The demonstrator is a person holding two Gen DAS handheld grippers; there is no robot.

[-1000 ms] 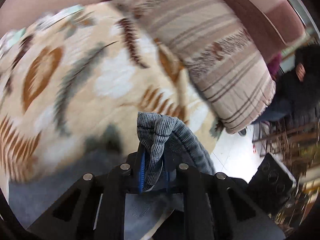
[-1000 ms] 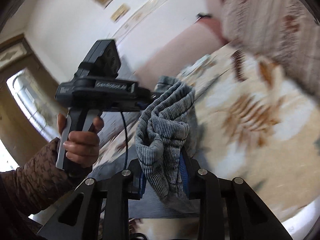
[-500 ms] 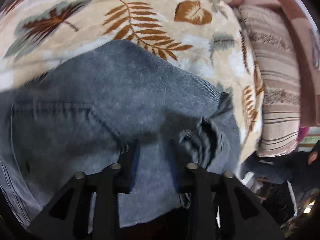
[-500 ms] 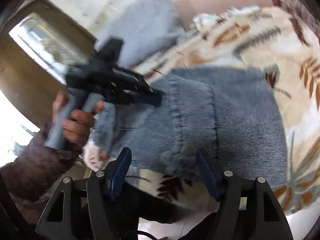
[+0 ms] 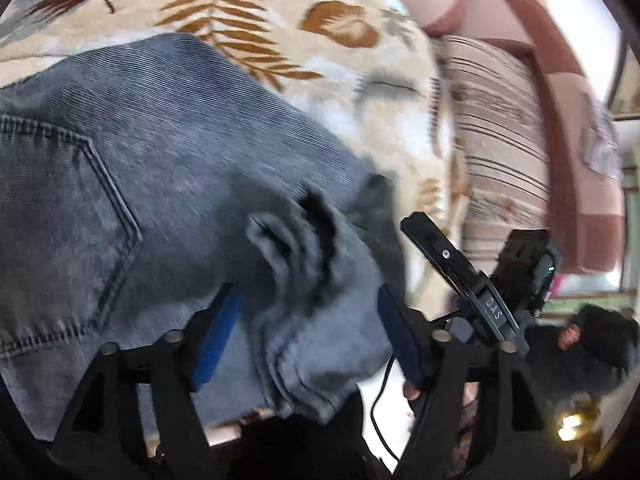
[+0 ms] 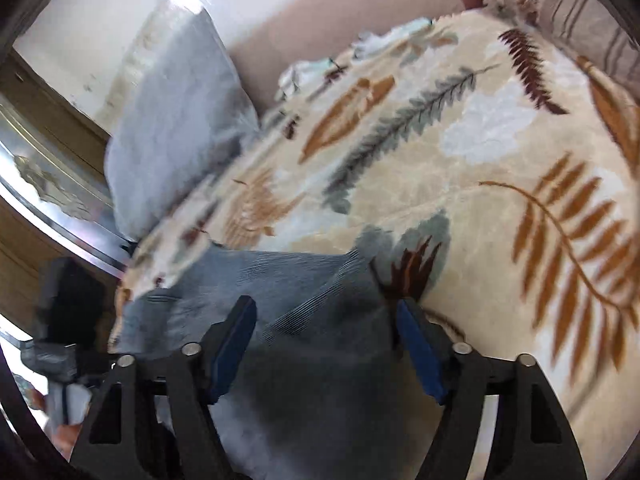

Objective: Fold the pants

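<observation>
Grey-blue corduroy pants (image 5: 168,168) lie folded on a leaf-patterned blanket (image 5: 256,8), back pocket up. My left gripper (image 5: 308,320) hangs just over their near edge. Its jaws are opening, and a bunched fold stands loose between the blue pads (image 5: 216,332) without being pressed. In the right wrist view the pants (image 6: 304,280) lie under my right gripper (image 6: 326,332), whose jaws are closing with cloth between them but not pinched. The right gripper (image 5: 480,288) also shows at the right of the left wrist view. The left gripper (image 6: 60,320) is a blur at the far left.
A striped cushion (image 5: 500,140) leans on a brown and pink backrest (image 5: 568,92) at the blanket's right end. A pale blue pillow (image 6: 176,120) stands at the left end. A dark-clad person (image 5: 592,344) is beyond the near edge.
Both grippers held the bunched pants up in the air. They came down, laid them on the blanket, and their jaws let go and spread.
</observation>
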